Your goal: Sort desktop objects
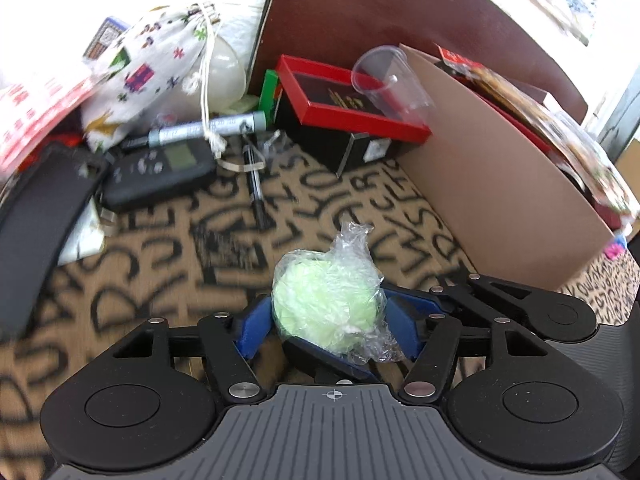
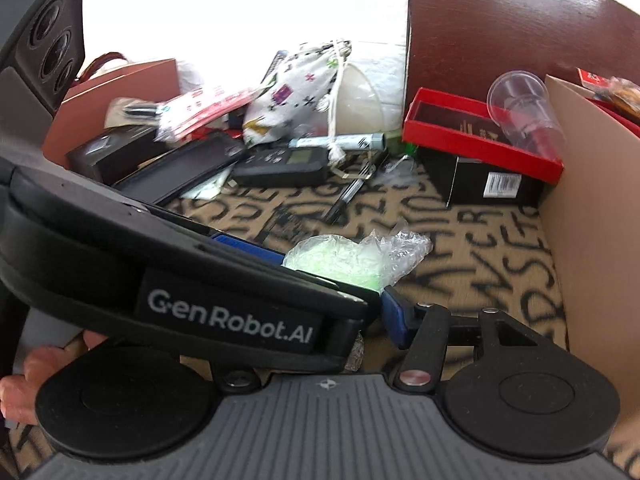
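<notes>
My left gripper (image 1: 326, 320) is shut on a pale green ball wrapped in clear plastic (image 1: 326, 300), held low over the letter-print tablecloth (image 1: 160, 264). In the right wrist view the same ball (image 2: 340, 258) shows beyond the left gripper's body (image 2: 200, 280), which crosses in front and hides my right gripper's left finger. Only the right blue pad (image 2: 394, 318) of my right gripper shows, close beside the ball.
A cardboard box (image 1: 500, 184) with packets stands at the right. A red-lidded black box (image 1: 348, 120) with a clear plastic cup (image 1: 392, 80) is behind. A printed drawstring bag (image 1: 152, 76), marker (image 1: 208, 130), black calculator (image 1: 160, 172) and pen (image 1: 256, 192) lie at the left.
</notes>
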Demonstrator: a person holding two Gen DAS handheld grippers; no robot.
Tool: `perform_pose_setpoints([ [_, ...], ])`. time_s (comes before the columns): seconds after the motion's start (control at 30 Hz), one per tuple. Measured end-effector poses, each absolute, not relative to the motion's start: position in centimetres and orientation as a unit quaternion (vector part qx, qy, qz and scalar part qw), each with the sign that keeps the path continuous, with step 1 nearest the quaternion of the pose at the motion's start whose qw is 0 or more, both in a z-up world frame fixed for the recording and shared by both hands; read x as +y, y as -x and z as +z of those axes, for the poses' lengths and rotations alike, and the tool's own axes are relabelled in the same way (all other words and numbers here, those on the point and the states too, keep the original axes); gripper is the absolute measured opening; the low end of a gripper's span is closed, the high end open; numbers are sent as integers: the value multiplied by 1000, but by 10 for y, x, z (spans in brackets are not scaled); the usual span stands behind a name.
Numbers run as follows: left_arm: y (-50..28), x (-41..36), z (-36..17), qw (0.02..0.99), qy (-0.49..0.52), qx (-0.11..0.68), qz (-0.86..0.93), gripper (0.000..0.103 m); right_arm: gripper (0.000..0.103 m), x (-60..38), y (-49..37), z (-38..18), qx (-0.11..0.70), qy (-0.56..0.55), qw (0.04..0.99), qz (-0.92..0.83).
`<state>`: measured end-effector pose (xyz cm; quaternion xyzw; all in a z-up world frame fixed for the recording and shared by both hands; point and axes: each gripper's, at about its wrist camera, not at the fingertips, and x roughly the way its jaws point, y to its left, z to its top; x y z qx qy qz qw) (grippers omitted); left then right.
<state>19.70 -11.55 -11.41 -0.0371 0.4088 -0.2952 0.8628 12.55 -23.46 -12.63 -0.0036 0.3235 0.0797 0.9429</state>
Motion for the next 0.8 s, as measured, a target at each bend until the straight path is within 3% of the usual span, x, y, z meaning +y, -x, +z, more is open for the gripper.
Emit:
perform_pose_setpoints([
  [0.4, -102, -120, -106, 850, 60, 440, -283, 73, 62, -226, -30, -111, 345, -17, 934, 90],
  [0.8, -48, -146, -41, 871, 69, 385, -299, 70, 61, -250, 35, -52, 253, 13, 965, 71],
])
